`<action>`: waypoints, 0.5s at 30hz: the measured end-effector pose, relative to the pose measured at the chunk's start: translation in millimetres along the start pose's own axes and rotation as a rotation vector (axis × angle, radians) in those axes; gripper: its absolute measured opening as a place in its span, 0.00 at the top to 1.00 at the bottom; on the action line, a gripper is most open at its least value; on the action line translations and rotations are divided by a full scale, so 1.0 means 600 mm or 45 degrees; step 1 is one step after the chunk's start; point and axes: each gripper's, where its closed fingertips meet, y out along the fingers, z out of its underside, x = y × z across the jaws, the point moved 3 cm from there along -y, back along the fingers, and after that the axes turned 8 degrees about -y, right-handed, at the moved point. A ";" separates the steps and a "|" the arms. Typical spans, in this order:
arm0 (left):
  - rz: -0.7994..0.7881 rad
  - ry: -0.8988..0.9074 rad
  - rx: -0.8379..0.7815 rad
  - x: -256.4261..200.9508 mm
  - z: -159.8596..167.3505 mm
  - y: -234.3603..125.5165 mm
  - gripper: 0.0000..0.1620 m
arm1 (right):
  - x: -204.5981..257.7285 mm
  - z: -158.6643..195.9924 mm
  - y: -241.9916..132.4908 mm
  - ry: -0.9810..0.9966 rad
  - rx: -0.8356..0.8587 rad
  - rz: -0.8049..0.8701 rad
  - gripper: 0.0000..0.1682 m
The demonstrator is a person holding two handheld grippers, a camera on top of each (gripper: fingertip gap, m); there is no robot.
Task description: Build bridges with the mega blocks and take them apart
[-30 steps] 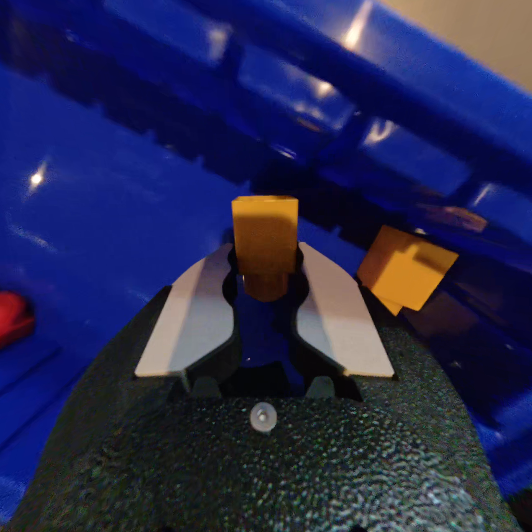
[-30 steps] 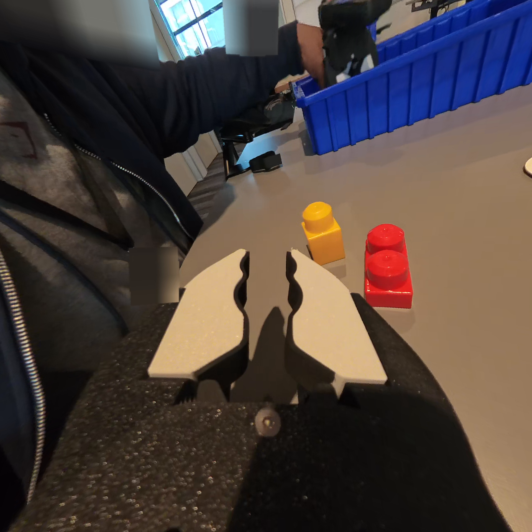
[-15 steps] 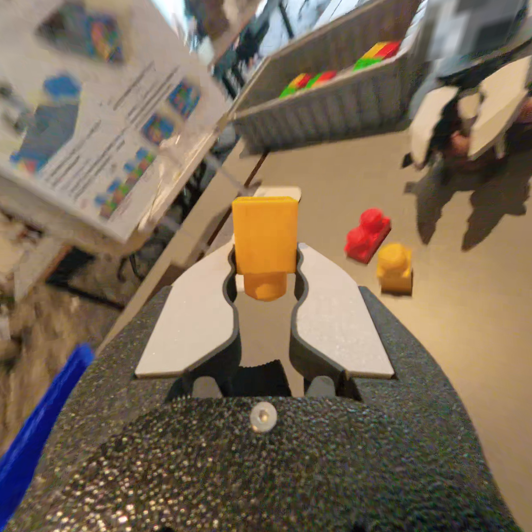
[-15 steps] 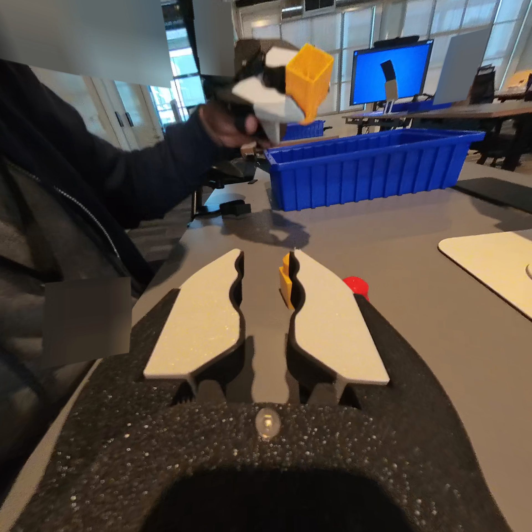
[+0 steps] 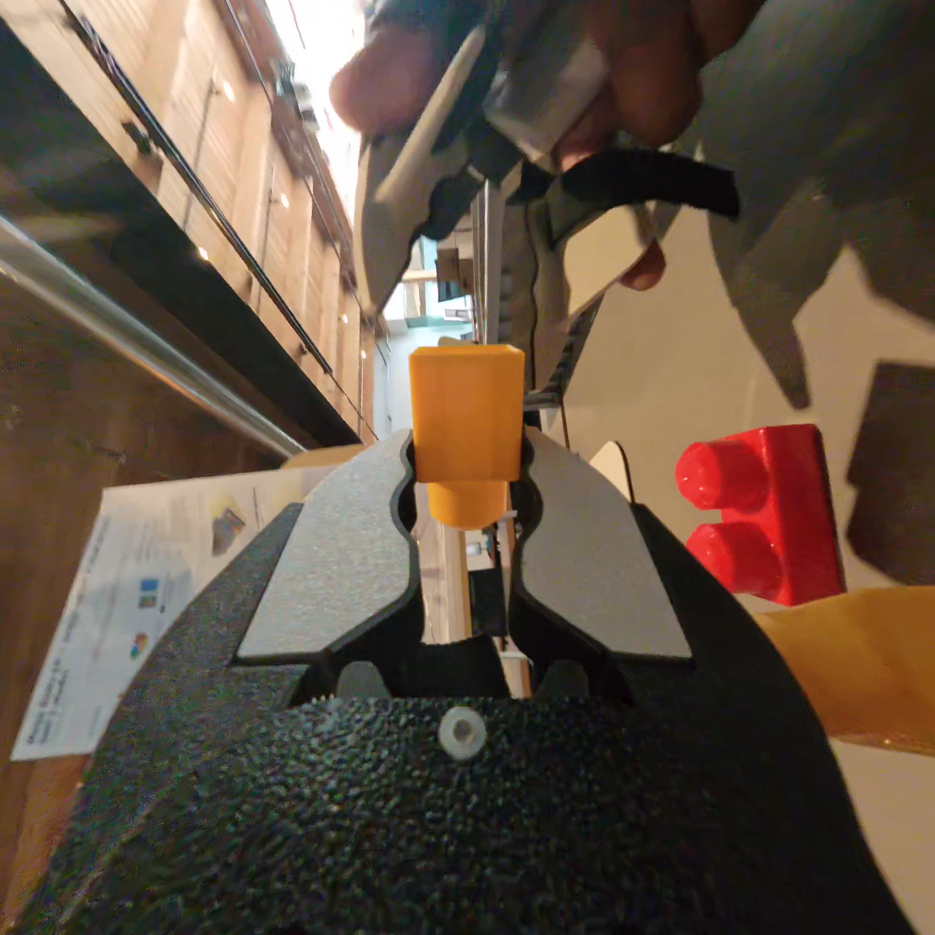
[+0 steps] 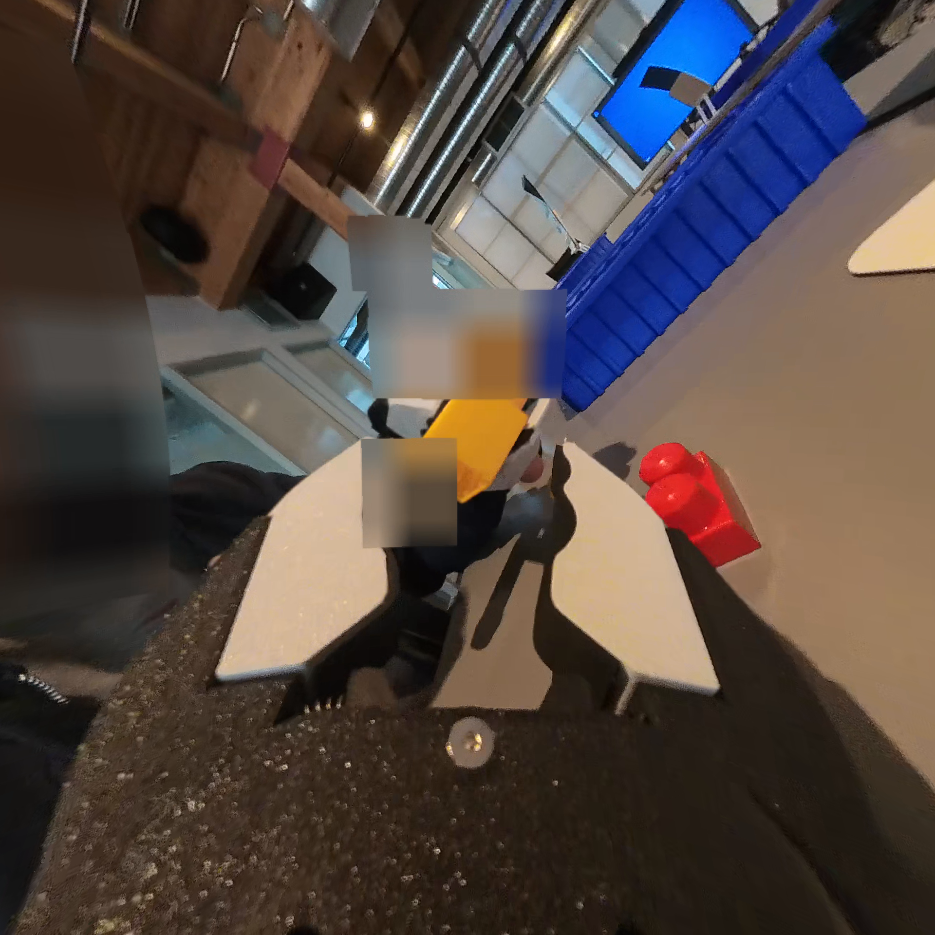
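**Yellow block in the left tongs, red block on the bench**

The left tongs point(image 5: 466, 455) are pinching a small yellow block point(image 5: 465, 420). The block's one stud points back at the camera and its hollow end points away. Both grey fingers point(image 5: 344, 546) press on its sides.

The right tongs point(image 6: 470, 485) are spread wide, with nothing between the fingers. In the left wrist view they show up close at the top, blurry, with a hand point(image 5: 622, 86) wrapped round them. A black strap point(image 5: 652, 177) curves across them.

A red block point(image 5: 764, 516) with two studs sits on the grey bench point(image 6: 809, 455). In the right wrist view it is just beside the right finger of the right tongs point(image 6: 700, 506), not touching that I can see. In the left wrist view it is to the right of the held yellow block.

A second orange-yellow shape point(image 5: 860, 673) fills the right edge of the left wrist view, very close and blurry. I cannot tell what it is.

A blue bin point(image 6: 708, 263) stands farther along the bench. A pale mat point(image 6: 905, 243) lies at the bench's far right. A paper sheet point(image 5: 131, 597) with small coloured pictures is at the left in the left wrist view
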 end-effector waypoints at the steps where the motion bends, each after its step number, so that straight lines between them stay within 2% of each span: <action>1: 0.005 0.034 -0.021 -0.004 -0.006 0.000 0.78 | 0.000 0.003 0.000 0.015 0.023 -0.002 0.62; 6: 0.039 0.127 -0.089 -0.025 -0.024 0.002 0.77 | 0.005 0.035 0.011 0.066 0.190 -0.035 0.65; 15: 0.025 0.227 -0.113 -0.034 -0.027 -0.005 0.77 | 0.001 0.061 0.011 0.169 0.286 -0.050 0.76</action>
